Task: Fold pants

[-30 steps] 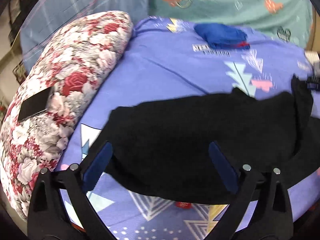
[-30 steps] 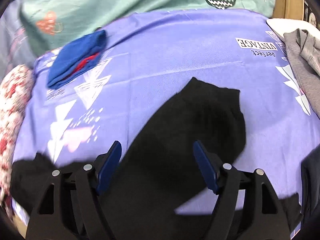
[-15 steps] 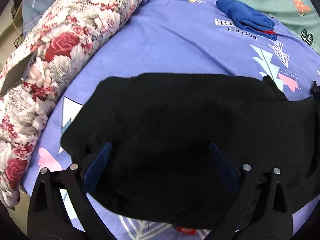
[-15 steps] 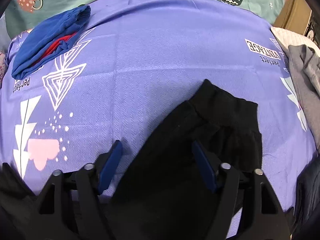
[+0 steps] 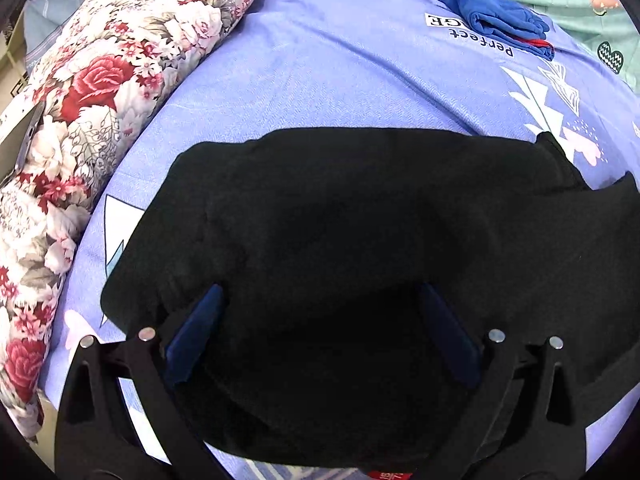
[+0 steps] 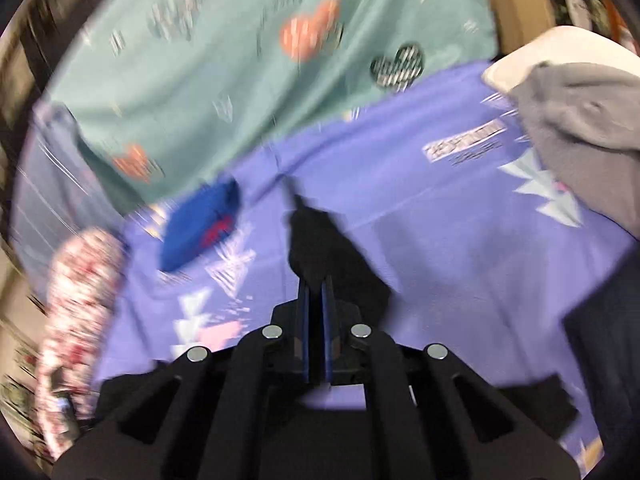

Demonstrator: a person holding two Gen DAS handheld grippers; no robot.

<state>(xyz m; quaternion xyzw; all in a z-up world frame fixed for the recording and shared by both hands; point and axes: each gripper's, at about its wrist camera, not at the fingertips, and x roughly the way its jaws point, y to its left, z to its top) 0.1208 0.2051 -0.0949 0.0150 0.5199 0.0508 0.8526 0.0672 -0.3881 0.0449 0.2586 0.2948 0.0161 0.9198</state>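
- My left tongs (image 5: 320, 332) point steeply down over the black pants (image 5: 360, 240); the two blue pads (image 5: 192, 336) stand wide apart, released, with the cloth spread under the gap and nothing pinched.
- The pants lie flat on the purple sheet (image 5: 320, 72) of the bed, the wide dark body filling the near half of the left wrist view, its left edge close to the floral pillow (image 5: 80, 100) that runs along the bed's left edge.
- My right tongs (image 6: 316, 284) are clenched: the blue pads sit almost together, having just been closing, and a strip of the black pants (image 6: 320, 240) runs up out of the tips, so I read this as a grasp on the cloth.
- The right tongs tilt moderately downward toward the far side of the bed; the whole right wrist view is smeared with motion blur.
- The gripped strip stands up as a narrow dark peak ahead of the tips, raised off the sheet; more black cloth trails behind and below the tongs body.
- A folded blue garment (image 5: 492, 20) with a bit of red lies near the far edge of the bed, well apart from the pants.
- A grey garment (image 6: 580, 128) is piled at the bed's right edge.
- A teal sheet with hearts (image 6: 240, 60) borders the far edge.
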